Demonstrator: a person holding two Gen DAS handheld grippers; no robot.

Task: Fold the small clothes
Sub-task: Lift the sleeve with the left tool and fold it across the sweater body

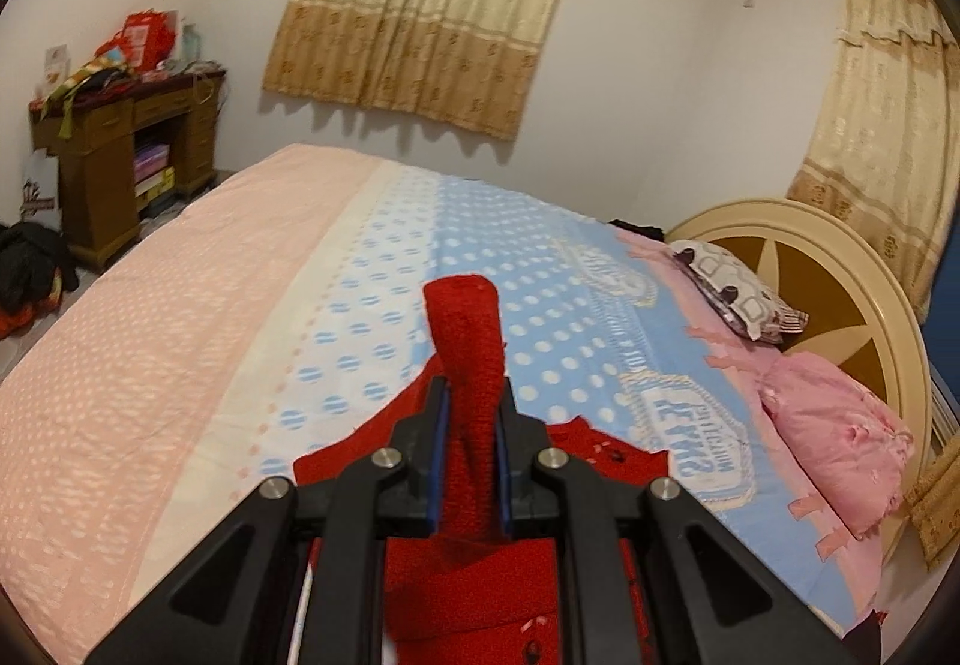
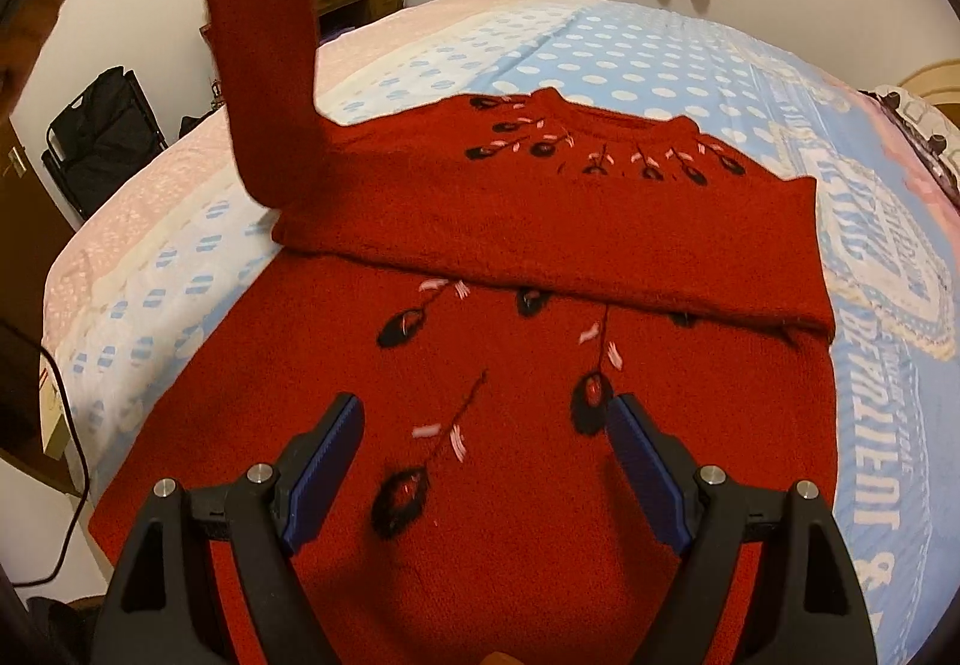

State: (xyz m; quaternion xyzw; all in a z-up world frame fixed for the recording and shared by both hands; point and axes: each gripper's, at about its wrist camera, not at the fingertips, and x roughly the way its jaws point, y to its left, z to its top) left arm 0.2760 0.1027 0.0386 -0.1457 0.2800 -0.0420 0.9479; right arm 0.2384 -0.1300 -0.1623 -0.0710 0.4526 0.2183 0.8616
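Observation:
A red knitted sweater (image 2: 540, 221) with black and pink embroidery lies flat on the bed, neck at the far side; one sleeve is folded across its chest. My left gripper (image 1: 474, 395) is shut on the cuff end of the other sleeve (image 1: 465, 329) and holds it raised; in the right wrist view that sleeve (image 2: 264, 35) rises from the sweater's left shoulder. My right gripper (image 2: 483, 413) is open and empty, hovering over the lower front of the sweater.
The bed has a sheet (image 1: 198, 329) of pink, white and blue with dots. Pillows (image 1: 834, 425) lie at the cream headboard (image 1: 840, 269) on the right. A cluttered wooden desk (image 1: 126, 149) stands by the far wall, dark bags (image 2: 102, 131) on the floor.

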